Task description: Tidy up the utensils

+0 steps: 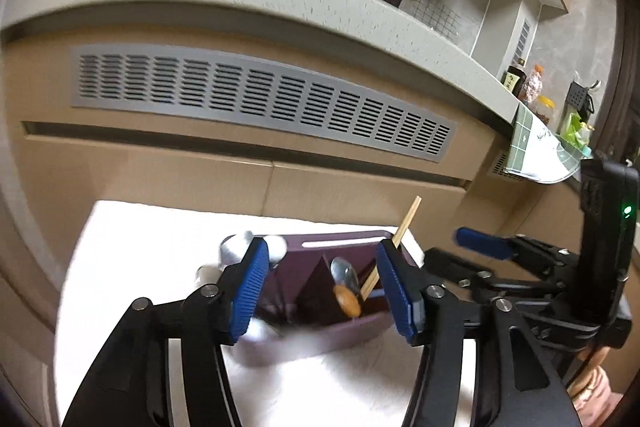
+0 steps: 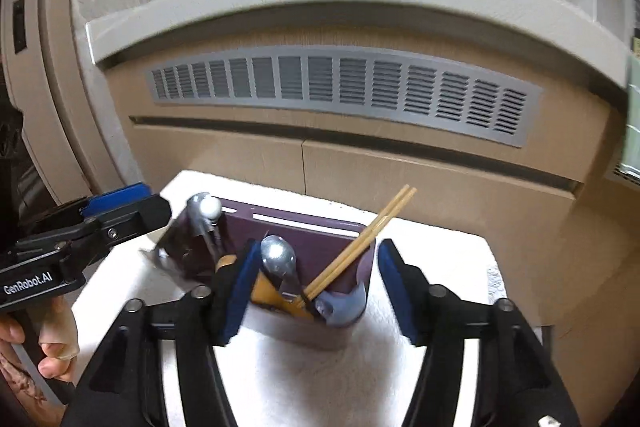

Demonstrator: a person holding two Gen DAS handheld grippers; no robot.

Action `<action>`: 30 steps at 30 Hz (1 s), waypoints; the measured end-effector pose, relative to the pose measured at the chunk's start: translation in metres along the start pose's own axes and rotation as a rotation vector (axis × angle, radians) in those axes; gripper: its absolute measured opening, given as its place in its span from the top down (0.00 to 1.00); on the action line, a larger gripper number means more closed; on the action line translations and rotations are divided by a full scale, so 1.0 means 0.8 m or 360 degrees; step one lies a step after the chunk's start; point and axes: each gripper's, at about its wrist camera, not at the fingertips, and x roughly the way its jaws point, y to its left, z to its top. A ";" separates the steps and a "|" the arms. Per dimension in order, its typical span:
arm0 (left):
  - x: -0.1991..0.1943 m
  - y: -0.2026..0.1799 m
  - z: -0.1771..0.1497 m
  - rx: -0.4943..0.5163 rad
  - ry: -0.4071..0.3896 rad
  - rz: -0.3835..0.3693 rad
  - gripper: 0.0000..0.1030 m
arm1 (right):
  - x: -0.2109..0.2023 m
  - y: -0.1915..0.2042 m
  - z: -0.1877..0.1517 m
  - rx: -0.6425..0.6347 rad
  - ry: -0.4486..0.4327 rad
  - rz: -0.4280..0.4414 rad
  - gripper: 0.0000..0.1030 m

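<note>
Nearest the right wrist camera, the right gripper (image 2: 314, 291) stands with its blue pads apart and nothing clamped between them; the dark purple utensil holder (image 2: 320, 227) sits on a white cloth (image 2: 320, 379) just ahead, partly framed by the two fingers. The left gripper (image 1: 322, 291) likewise stands parted and empty-handed, with the same holder just beyond its tips. The holder is split by dividers into compartments, though blur makes their number hard to settle. One compartment on the right holds a metal spoon (image 2: 278, 257) with a wooden handle and a pair of chopsticks (image 2: 360, 243), two sticks leaning up and out to the right. The left compartment holds what looks like two more metal utensils (image 2: 206, 211), bowls upward; motion blur leaves that count uncertain. Behind stands a tan cabinet with a grey vent grille (image 2: 344, 91) under a pale counter edge.
</note>
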 end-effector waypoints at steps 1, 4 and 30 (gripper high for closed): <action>-0.014 -0.004 -0.007 0.0017 -0.0030 0.0033 0.38 | -0.014 0.002 -0.006 0.0010 -0.0028 -0.0003 0.32; -0.057 -0.016 -0.033 0.0091 -0.0130 0.0181 0.24 | -0.056 0.011 -0.028 0.0027 -0.0118 -0.0059 0.25; -0.189 -0.081 -0.195 0.0256 -0.0128 0.0515 0.00 | -0.184 0.065 -0.201 0.0154 -0.0305 -0.0357 0.01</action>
